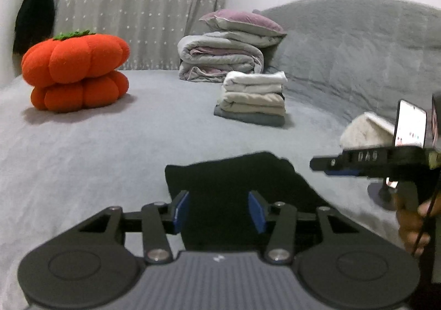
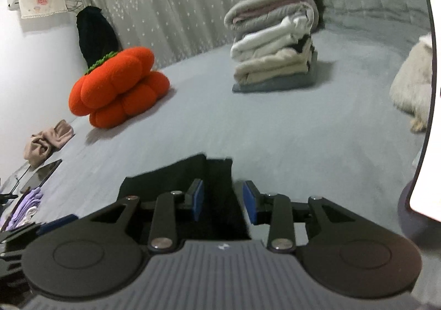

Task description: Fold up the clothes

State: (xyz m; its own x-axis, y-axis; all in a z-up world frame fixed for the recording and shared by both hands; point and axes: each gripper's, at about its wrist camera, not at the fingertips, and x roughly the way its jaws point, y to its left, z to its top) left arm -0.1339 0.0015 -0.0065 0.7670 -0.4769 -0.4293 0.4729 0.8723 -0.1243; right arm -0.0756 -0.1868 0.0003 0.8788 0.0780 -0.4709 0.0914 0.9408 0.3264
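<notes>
black garment (image 1: 237, 186) folded flat on grey bed (image 1: 110, 144), left gripper (image 1: 218, 209) wide, right gripper (image 2: 222, 201) parted

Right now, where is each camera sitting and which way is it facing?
Left wrist: on the left gripper, low over the bed, facing the black garment and the headboard end; its open jaws show, plus the right gripper.
Right wrist: on the right gripper, tilted, facing the same way; only its open jaws show.
Shared: black garment, orange pumpkin cushion, folded stack.
</notes>
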